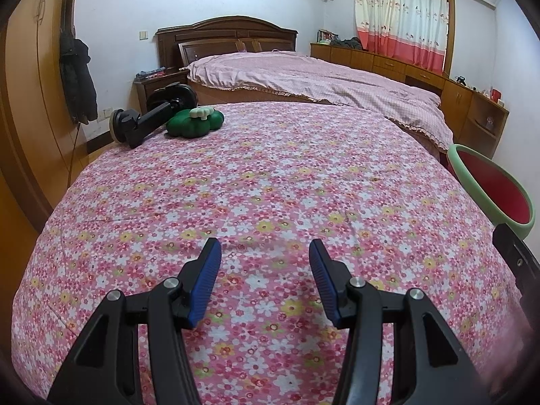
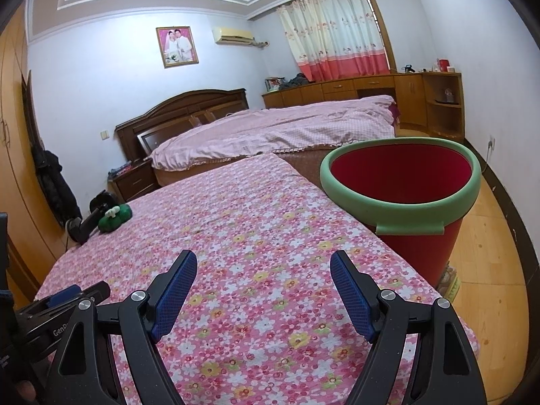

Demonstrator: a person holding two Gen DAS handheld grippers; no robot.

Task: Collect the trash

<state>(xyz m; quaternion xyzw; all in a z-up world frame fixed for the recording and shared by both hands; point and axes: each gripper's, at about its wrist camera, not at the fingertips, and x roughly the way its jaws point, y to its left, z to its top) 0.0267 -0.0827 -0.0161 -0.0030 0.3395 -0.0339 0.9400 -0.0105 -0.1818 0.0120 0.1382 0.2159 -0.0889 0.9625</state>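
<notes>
Bin [image 2: 401, 199] beside the floral cloth's [image 2: 243, 236] right edge, plush [image 1: 194, 122] at its far-left corner, bed [image 1: 303, 77] behind.

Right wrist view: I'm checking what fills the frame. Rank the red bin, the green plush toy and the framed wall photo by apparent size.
1. red bin, largest, though nearest the camera.
2. framed wall photo.
3. green plush toy; close to the photo, so that order is unsure.

Both fisheye views were evenly and softly lit, with pale daylight filtering through the curtain [image 2: 332, 30] and a brighter patch on the ceiling in the right wrist view. Shadows were faint on the floral bedcover [image 1: 270, 185]. Straight lines bowed strongly toward the edges, and dark vignetting filled the corners. Focus was fairly sharp centrally, softening toward the rims.
</notes>
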